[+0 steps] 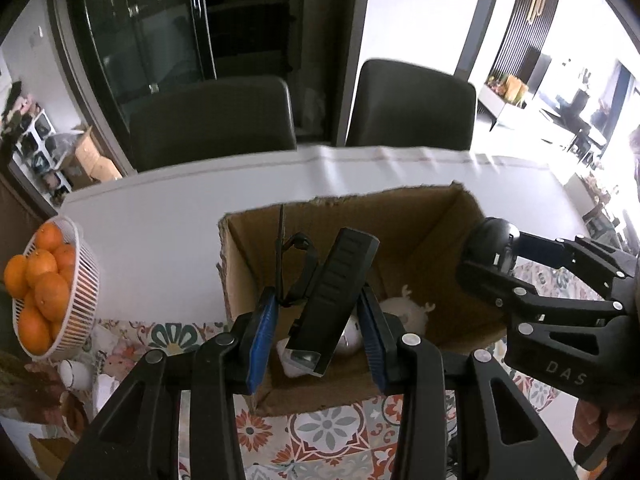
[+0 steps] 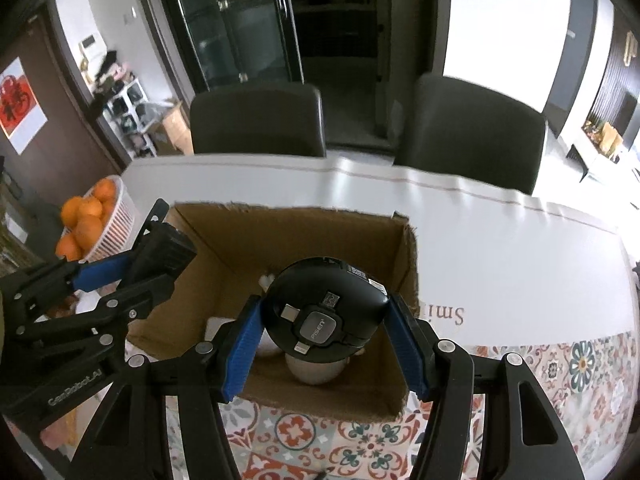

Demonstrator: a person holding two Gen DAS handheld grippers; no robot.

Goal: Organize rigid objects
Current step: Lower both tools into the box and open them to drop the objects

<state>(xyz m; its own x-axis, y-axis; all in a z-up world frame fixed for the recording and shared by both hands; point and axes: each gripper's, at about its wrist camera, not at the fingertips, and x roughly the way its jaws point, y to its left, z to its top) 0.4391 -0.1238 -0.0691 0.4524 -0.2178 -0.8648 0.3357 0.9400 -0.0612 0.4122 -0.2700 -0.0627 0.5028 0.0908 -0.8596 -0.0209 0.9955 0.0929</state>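
Two hand-held grippers, each loaded, over one open box

Both tools hang above the brown cardboard box (image 1: 420, 232) that stands open-topped on the white surface (image 1: 168, 224). The left hand-held gripper (image 1: 318, 334) has its blue pads (image 1: 262, 332) clamped on a long black ribbed bar-shaped device (image 1: 334, 300), which tilts up and away from the fingers; a black strap or clip (image 1: 298, 264) hangs just beside it on the left. Directly beyond and below that grip, inside the box, lies a white rounded toy with small antler-like bits (image 1: 404, 308).

The right hand-held gripper (image 2: 326, 340) is closed on a round black plastic cable-reel gadget with a grey centre button (image 2: 326, 314), its blue pads (image 2: 240, 348) pressing either side. Under the gadget, on the box floor, sits a pale rounded object (image 2: 316, 372), partly hidden.

To the left of both tools a white slatted basket (image 1: 86, 288) full of oranges (image 1: 40, 276) stands well apart from the box. Nearer than the fingers, a floral patterned tile-print mat (image 2: 304, 432) covers the surface. Past the far edge stand two dark chairs (image 2: 256, 120).
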